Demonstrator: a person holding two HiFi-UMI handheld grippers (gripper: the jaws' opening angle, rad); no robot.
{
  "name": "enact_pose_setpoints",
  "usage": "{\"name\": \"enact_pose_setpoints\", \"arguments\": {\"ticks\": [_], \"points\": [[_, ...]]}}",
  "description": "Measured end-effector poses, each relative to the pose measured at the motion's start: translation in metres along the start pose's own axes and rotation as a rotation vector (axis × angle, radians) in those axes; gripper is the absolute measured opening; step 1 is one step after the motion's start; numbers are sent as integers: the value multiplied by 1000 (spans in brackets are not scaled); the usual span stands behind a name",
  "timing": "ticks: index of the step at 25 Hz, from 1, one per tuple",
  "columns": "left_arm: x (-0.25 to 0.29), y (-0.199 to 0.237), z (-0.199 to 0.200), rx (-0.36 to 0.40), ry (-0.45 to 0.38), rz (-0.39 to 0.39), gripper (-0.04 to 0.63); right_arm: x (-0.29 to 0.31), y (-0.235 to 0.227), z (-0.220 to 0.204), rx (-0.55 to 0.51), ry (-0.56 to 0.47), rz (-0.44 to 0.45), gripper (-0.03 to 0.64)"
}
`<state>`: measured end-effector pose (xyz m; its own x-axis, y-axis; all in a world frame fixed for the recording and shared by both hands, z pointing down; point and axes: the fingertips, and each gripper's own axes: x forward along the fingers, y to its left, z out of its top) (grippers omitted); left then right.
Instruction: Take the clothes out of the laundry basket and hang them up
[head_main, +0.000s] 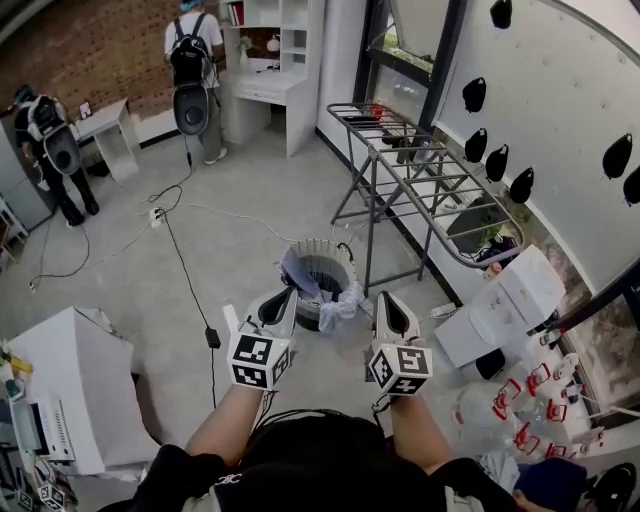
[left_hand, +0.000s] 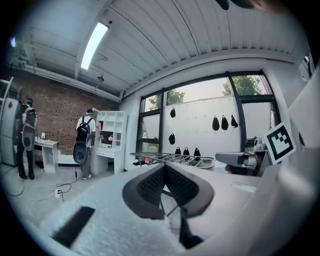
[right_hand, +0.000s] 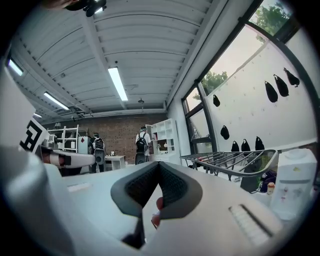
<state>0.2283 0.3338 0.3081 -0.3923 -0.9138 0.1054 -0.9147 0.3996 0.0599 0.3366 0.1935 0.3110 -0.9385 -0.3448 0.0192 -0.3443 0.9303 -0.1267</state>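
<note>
A round white laundry basket (head_main: 344, 262) stands on the floor just ahead of me, with a lilac garment (head_main: 298, 272) and a white one (head_main: 340, 306) draped over its rim. My left gripper (head_main: 283, 297) hovers over the basket's near left rim, shut and empty. Level with it, my right gripper (head_main: 385, 299) hangs at the basket's near right, also shut with nothing held. Behind the basket a grey metal drying rack (head_main: 420, 170) stands bare. In the left gripper view the closed jaws (left_hand: 164, 166) point level at the rack (left_hand: 170, 159). The right gripper (right_hand: 158, 164) faces the rack (right_hand: 230, 160) too.
A white cabinet (head_main: 70, 385) stands at my left and white boxes (head_main: 505, 305) at my right, with red-and-white bottles (head_main: 540, 395) below them. A black cable (head_main: 185, 270) runs across the floor. Two people with backpacks (head_main: 192, 70) stand by white desks at the back.
</note>
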Motion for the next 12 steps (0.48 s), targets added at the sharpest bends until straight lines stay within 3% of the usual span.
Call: {"name": "enact_pose_setpoints", "arguments": {"ticks": [12], "points": [[-21,39,-16,-9,0,-38,8,13,46,-16,-24,9,-41,14]]}}
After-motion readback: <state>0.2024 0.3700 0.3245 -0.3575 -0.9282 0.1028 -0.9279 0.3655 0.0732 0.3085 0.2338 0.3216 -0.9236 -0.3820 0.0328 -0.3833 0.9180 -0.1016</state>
